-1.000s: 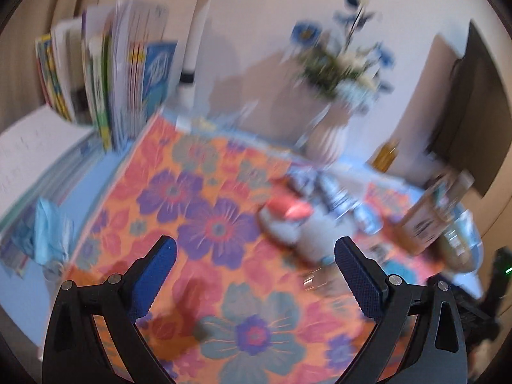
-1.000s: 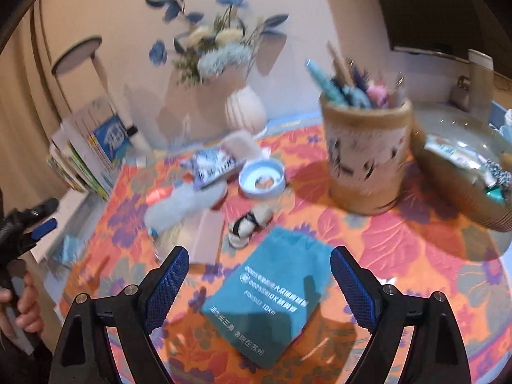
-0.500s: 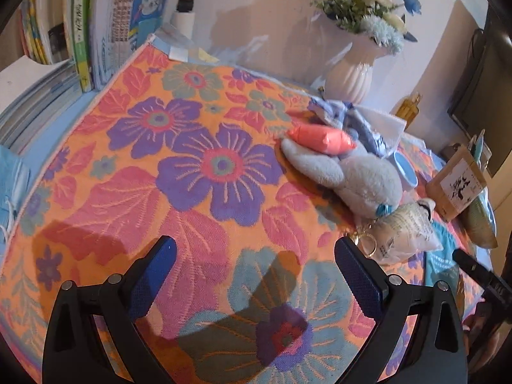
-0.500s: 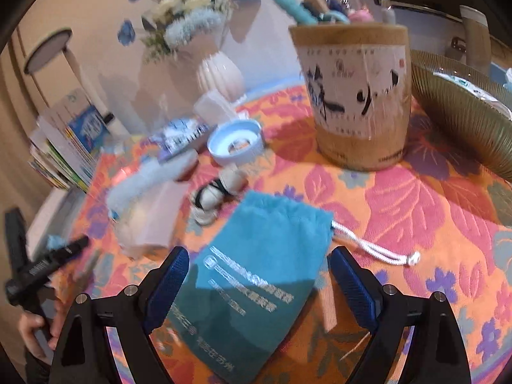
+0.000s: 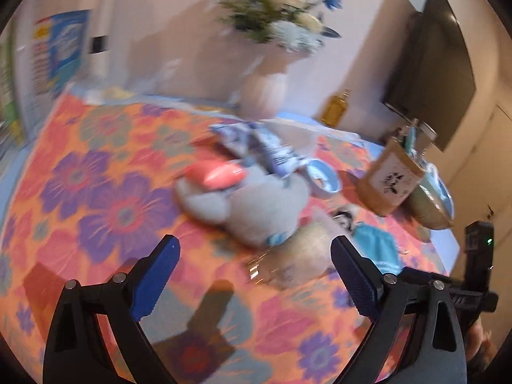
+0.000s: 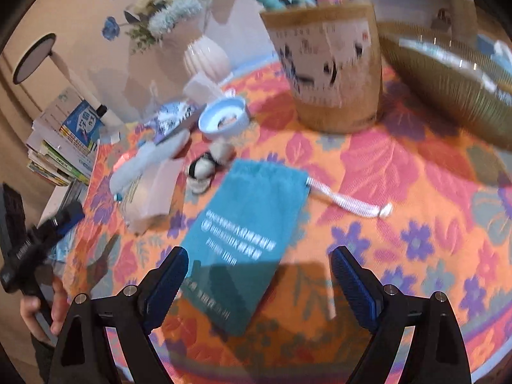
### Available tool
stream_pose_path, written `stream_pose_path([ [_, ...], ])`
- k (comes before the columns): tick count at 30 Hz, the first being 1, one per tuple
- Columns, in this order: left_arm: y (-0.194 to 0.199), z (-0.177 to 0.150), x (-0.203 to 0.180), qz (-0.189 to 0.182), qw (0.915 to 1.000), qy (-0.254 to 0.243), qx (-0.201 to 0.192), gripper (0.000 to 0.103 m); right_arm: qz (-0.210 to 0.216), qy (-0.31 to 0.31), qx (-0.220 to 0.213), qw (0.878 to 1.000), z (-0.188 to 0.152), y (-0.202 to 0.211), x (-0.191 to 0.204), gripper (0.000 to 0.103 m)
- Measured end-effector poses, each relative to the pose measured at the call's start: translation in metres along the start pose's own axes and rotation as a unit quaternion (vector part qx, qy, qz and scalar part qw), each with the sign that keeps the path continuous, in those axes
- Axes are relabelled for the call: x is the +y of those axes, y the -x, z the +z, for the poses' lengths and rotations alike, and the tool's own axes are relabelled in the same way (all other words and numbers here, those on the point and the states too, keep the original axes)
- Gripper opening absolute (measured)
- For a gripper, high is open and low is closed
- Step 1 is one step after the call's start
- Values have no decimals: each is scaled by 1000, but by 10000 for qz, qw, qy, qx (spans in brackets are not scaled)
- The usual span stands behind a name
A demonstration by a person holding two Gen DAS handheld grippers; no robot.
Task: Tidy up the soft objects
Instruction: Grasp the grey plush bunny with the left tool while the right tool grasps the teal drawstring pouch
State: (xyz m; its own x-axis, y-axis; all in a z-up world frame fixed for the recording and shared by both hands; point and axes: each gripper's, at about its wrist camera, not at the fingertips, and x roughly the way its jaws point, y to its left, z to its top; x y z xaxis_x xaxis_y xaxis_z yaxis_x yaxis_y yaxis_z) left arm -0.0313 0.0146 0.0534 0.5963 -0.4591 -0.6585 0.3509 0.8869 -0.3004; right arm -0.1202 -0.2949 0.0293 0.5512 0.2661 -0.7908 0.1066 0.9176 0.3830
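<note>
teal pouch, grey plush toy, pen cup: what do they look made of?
Teal pouch: soft matte fabric, probably fleece or microfibre; it lies flat, with printed white text and a white woven drawstring.
Grey plush toy: fuzzy pile fabric, likely stuffed; rounded shape, though the view is blurred.
Pen cup: stiff, tan, matte, maybe bamboo, wood or card; ink-style print on its wall.

teal pouch (image 6: 243, 230), white print, illegible

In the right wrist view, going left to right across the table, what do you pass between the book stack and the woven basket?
Book stack → grey plush toy → blue-rimmed bowl → teal drawstring pouch → pen holder → woven basket.
</note>
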Motion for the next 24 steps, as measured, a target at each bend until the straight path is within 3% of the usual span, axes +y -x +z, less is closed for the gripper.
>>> stream_pose_path([
  [2,-15,7,-7,-36,9998,-125,171,73,-34,80,-1,10000,0,-2,6,93],
  [3,-24,11,-10,-31,9994,-181,289,70,-37,106,19,9999,0,-4,10,93],
  [8,-56,18,-11,114,9986,-168,482,69,-140,352,93,9992,4,-19,33,93],
  [11,-68,20,-16,412,9972,-379,499,72,-418,488,105,9979,6,-33,49,103],
  [15,-76,19,-22,523,9963,-513,450,73,-946,738,67,9928,9,-48,69,103],
  [19,-82,17,-19,458,9972,-443,382,73,-1539,1000,13,9830,7,-61,81,103],
  [22,-78,17,-9,285,9989,-191,305,70,-1545,897,-65,9839,8,-61,77,103],
  [23,-77,17,-7,251,9992,-127,278,68,-1550,837,-109,9843,10,-59,75,99],
  [24,-76,17,-7,238,9994,-99,251,67,-1609,792,-183,9836,11,-58,74,87],
])
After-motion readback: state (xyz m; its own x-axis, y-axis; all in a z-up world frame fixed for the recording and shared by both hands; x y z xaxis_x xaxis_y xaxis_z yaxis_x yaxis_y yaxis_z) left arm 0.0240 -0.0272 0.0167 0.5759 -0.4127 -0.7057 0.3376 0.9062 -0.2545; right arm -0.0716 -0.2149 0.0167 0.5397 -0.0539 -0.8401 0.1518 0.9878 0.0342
